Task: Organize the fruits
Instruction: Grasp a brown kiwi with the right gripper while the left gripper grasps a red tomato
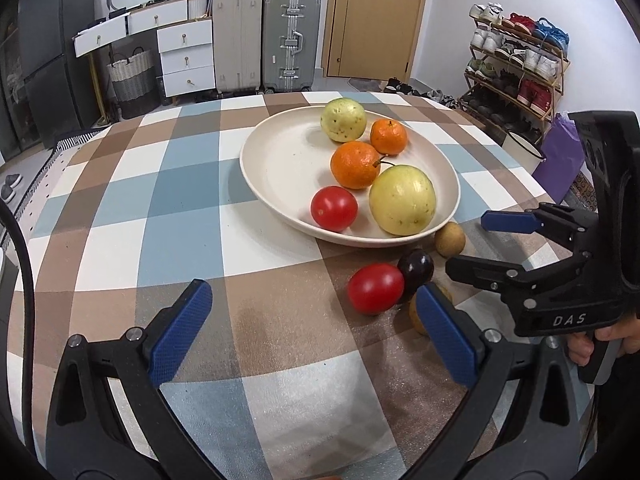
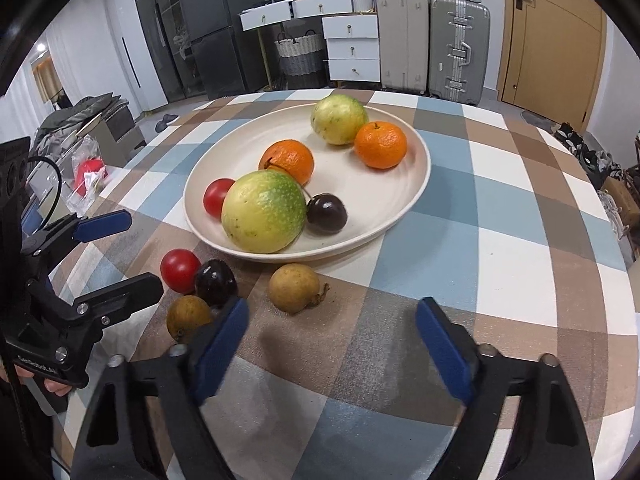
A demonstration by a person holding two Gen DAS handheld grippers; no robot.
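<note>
Both grippers, left (image 1: 316, 328) and right (image 2: 332, 344), stand spread with nothing between your pads. Your plate (image 2: 400, 200) on the checked tablecloth (image 2: 520, 240) holds two green-yellow fruits (image 2: 264, 212), two oranges (image 2: 380, 145), one tomato (image 2: 216, 197) and one dark cherry (image 2: 326, 214), its stem pointing up-left. Just beside the plate lie two brown longans (image 2: 294, 287), one loose tomato (image 2: 180, 270) and one loose cherry (image 2: 215, 282). "DAS" reads on your right gripper's body.
</note>
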